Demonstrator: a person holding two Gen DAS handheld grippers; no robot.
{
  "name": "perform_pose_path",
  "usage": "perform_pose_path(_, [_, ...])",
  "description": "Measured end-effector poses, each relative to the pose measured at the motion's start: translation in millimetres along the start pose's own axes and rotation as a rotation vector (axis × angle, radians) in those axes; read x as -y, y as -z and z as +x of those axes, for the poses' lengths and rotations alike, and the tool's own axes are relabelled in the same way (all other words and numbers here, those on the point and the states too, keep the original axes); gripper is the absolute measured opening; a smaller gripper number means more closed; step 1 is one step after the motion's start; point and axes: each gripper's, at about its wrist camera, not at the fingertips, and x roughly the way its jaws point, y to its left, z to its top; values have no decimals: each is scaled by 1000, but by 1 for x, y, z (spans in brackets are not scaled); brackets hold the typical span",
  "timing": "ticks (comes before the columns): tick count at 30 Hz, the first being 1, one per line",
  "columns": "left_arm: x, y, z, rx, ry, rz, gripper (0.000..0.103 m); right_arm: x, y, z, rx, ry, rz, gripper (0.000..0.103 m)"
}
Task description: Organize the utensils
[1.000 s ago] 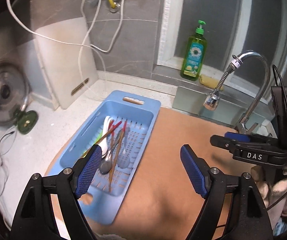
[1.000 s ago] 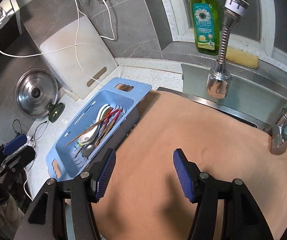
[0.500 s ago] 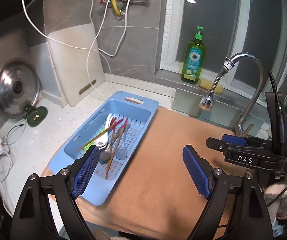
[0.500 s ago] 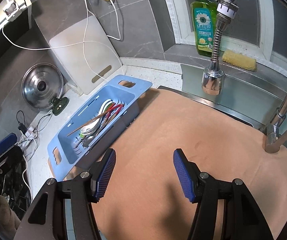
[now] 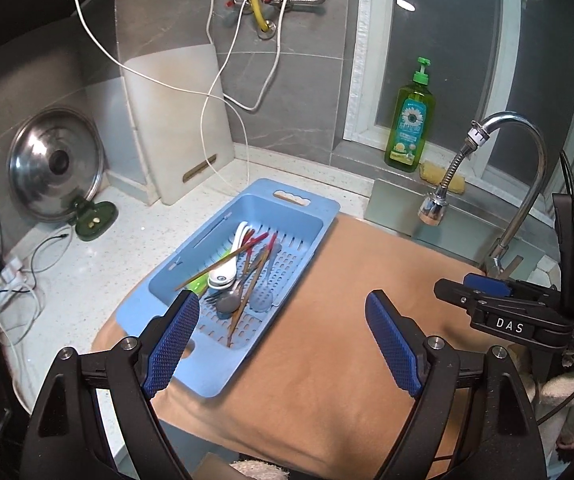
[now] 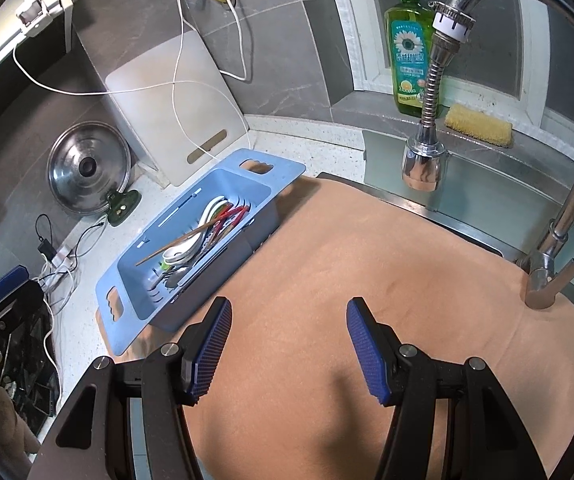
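Both claws are released and carry nothing: the left gripper [image 5: 283, 344] hovers with its jaws wide apart over the near end of the blue drain basket [image 5: 307, 210], and the right gripper [image 6: 289, 350] hangs equally wide above the bare orange mat [image 6: 387, 280], well apart from any utensil. All the utensils lie mixed in one heap inside the basket, which sits partly on the white counter [image 5: 99, 264] and partly on the mat: white ceramic spoons [image 5: 233, 258], wooden chopsticks [image 5: 249, 292], red-tipped chopsticks [image 5: 261, 238], a metal spoon [image 5: 229, 302] and something green [image 5: 203, 280] beneath them that I cannot identify. Nothing is sorted or laid out on the mat, so I judge that the task is at its very beginning and every piece remains to be picked out and arranged. The left wrist view looks down into the basket and shows the perforated floor and the single pieces clearly, and it also shows the right gripper from the side; the right wrist view sees the basket more from its side wall, so the heap is partly hidden, but it shows the faucet [image 6: 427, 152], the yellow sponge [image 6: 477, 124] and the whole free mat much better.
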Motion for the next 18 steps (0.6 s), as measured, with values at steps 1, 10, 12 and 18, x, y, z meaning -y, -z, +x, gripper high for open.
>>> perform_pose_path(1, [0,0,0,-2,3,3,85,0,0,0,1,-1,0,56])
perform_pose_path(10, [3,0,2,-8,0,16,85,-1,-2,-1,7,-5,1,56])
perform_pose_path(12, [3,0,2,-8,3,12,85,-1,-2,1,2,-3,-2,56])
perform_pose_path(18, [10,3,-4,30,-9,50,85,1,-1,3,-8,-3,6,56])
